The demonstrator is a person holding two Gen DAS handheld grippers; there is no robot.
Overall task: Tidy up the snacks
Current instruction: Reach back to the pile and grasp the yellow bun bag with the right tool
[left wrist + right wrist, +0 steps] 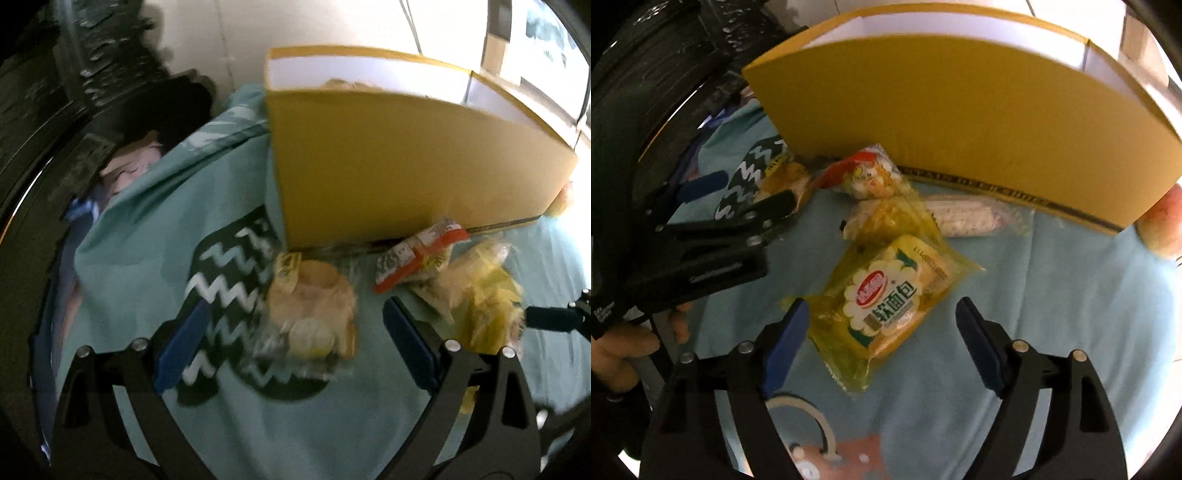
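Observation:
A yellow cardboard box [413,162] stands open on a teal cloth [147,236]; it also shows in the right wrist view [960,110]. My left gripper [295,314] is open, its jaws on either side of a clear-wrapped bun [314,306]. A red-and-white packet [417,254] and yellow packs [487,295] lie to its right. My right gripper [879,317] is open above a yellow soft-bread pack [886,299]. Behind it lie another yellow pack [886,214], the red-and-white packet [868,173] and a white wrapped snack [964,216]. The left gripper [750,192] shows at left.
An apple [1161,229] sits at the box's right end. Dark furniture [55,110] rises at the left. Crumpled pink and blue fabric [122,173] lies at the cloth's far left edge. A pink print [842,458] marks the cloth near me.

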